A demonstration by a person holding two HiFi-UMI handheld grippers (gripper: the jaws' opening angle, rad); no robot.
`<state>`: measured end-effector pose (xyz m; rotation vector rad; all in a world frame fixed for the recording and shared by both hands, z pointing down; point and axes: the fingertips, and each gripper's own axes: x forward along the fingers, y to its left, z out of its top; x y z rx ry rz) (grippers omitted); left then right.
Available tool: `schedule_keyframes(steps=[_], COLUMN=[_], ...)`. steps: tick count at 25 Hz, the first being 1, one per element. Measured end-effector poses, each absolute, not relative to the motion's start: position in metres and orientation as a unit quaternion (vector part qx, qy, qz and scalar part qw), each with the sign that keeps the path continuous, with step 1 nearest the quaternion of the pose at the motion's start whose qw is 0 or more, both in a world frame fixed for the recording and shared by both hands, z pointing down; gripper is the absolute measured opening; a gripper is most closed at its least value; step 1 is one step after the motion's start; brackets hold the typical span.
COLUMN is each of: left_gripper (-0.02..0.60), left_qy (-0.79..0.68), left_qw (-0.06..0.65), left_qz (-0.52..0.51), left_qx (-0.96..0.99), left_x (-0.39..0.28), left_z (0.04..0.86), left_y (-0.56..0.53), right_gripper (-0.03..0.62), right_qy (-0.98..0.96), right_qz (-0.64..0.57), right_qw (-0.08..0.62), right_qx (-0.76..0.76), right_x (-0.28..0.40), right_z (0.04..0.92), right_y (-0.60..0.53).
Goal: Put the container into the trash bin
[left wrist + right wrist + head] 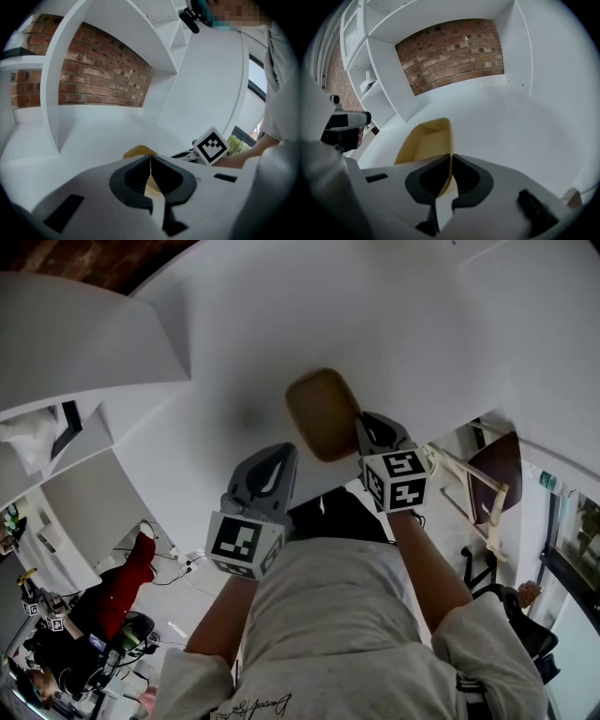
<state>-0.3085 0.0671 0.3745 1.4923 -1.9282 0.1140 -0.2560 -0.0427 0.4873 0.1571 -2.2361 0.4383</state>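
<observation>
**Right gripper view: jaws clamped on the container wall**

The right gripper had its jaws closed on the near side wall of the tan container, and the thin wall ran straight into the seam between them. The container's open hollow lay beyond the jaws and to their left, over the white surface (whether its base touched that surface could not be told). A brick wall closed the back of the white alcove.

In the head view the container appeared as a rounded tan shape just ahead of the right gripper's tips, with a faint shadow on the surface to its left. The left gripper sat below and to the left of the container, near it but apart from it.

In the left gripper view that gripper's jaws were pressed together with nothing seen clamped between them. A strip of the container's yellow rim showed just past their tips, and the right gripper's marker cube stood off to the right.
</observation>
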Motion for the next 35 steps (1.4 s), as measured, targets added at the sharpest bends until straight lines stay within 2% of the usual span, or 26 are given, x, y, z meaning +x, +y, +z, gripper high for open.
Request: schedule_keyframes(steps=[10,35], left_gripper=[0.017,0.018], left_qy=[-0.743,-0.705], left_qw=[0.339,0.319], left_qz=[0.032,0.084], left_qx=[0.576,0.628], left_x=[-0.309,-0.297], left_z=[0.369,0.366], left_y=[0.071,0.069], right_gripper=[0.037,0.037], right_qy=[-0.892,-0.893], right_qz=[0.198,0.246], right_qw=[0.402,0.355], right_qx=[0.062,0.127], right_x=[-0.254,-0.216], right_z=[0.476,0.442], right_y=[-0.039,-0.032])
